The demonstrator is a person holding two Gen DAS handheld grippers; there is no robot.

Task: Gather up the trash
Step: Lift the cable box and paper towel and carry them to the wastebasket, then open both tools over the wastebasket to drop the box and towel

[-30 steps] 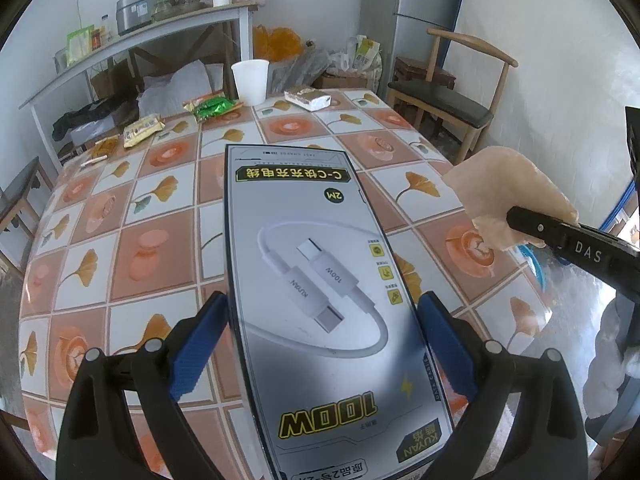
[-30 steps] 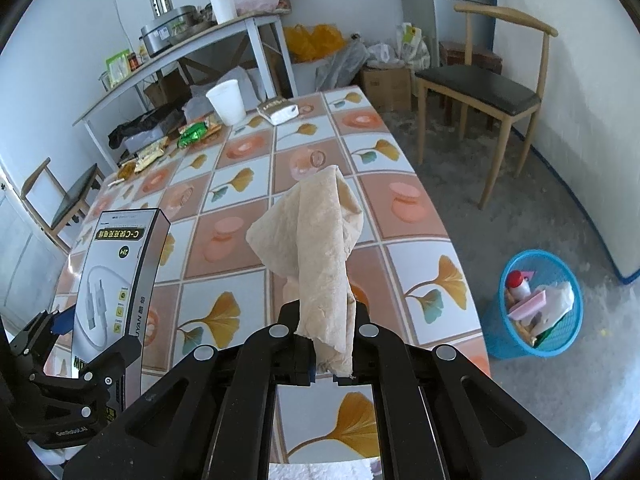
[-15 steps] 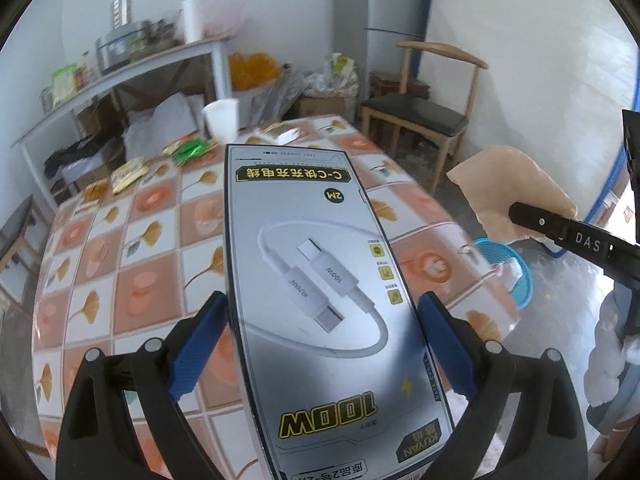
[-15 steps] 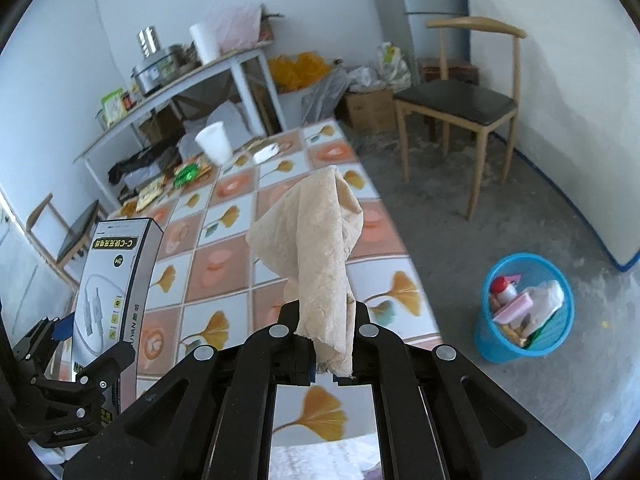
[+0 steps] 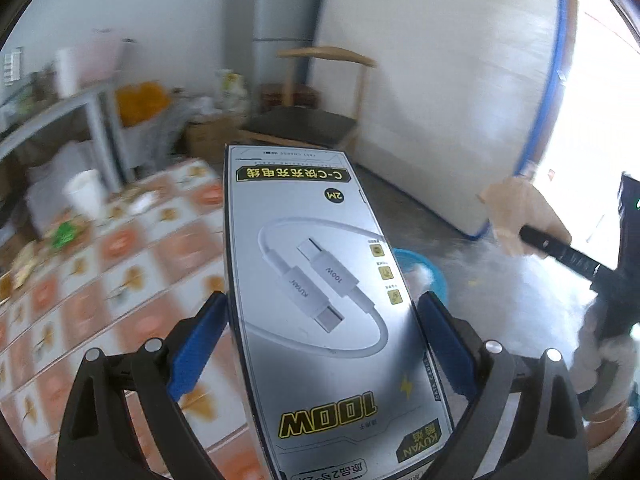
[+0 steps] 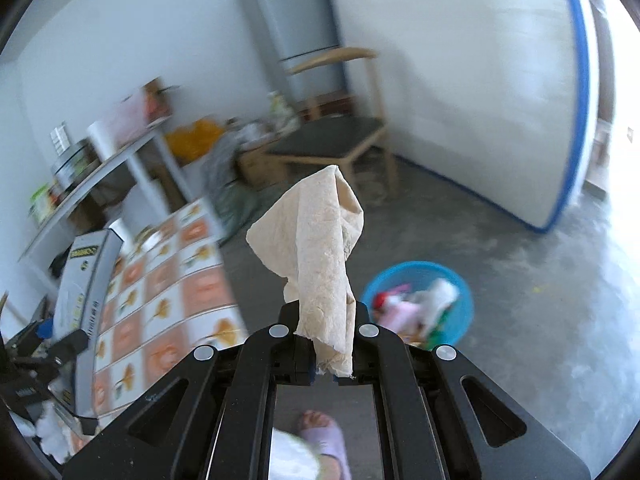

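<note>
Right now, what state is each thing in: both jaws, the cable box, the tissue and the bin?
Left gripper: jaws shut on cable box.
Cable box: held upright, unopened.
Right gripper: jaws shut on crumpled tissue.
Crumpled tissue: held, sticking up.
Blue bin: on floor, open, partly filled.

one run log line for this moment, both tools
left tool: shut on cable box | right tool: shut on crumpled tissue | blue bin: on floor, part full
</note>
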